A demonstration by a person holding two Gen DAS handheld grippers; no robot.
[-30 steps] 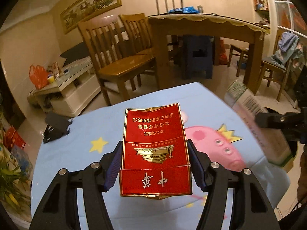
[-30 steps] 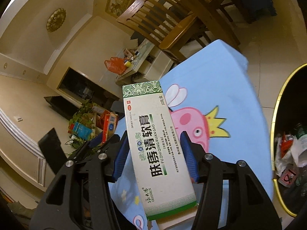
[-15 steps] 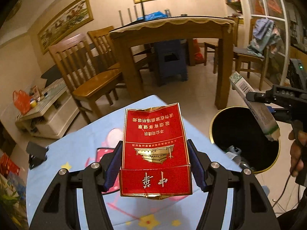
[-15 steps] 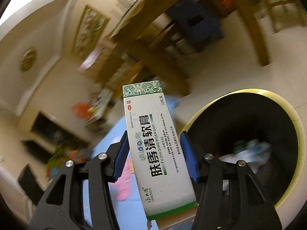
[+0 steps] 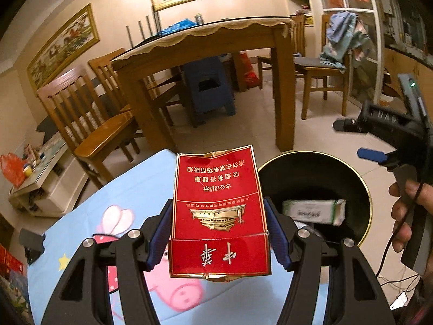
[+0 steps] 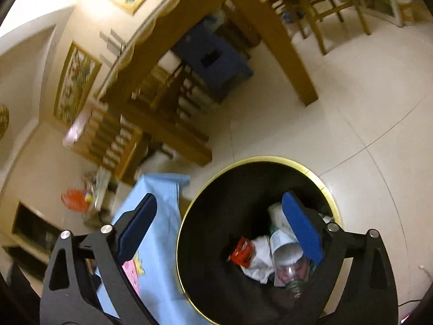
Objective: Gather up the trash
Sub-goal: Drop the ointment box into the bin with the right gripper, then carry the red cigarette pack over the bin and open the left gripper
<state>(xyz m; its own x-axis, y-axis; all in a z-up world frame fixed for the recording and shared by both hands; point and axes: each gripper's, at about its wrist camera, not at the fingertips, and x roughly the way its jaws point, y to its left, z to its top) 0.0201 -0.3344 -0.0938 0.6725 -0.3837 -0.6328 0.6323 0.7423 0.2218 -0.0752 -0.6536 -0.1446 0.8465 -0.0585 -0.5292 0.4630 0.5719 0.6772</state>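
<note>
A: Left gripper (image 5: 219, 233)?
B: Clamped on the red pack (image 5: 217, 211), over the table's (image 5: 81, 233) edge, beside the bin (image 5: 362, 195).
A: Right gripper (image 6: 219, 227)?
B: Jaws opening, nothing between them; it hangs over the bin; white box (image 5: 314, 211) lies inside.

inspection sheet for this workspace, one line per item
surface: table under a light blue cartoon cloth.
job's things: red carton clamped in the left gripper; white and green box lying in the black bin with a bottle and wrappers.
clutter: small black object at the table's left edge.
grippers: left shut on the carton; right gripper over the bin, jaws opening, nothing between them.
cables: thin black cable hanging by the hand.
surroundings: wooden dining table, chairs, tiled floor.
</note>
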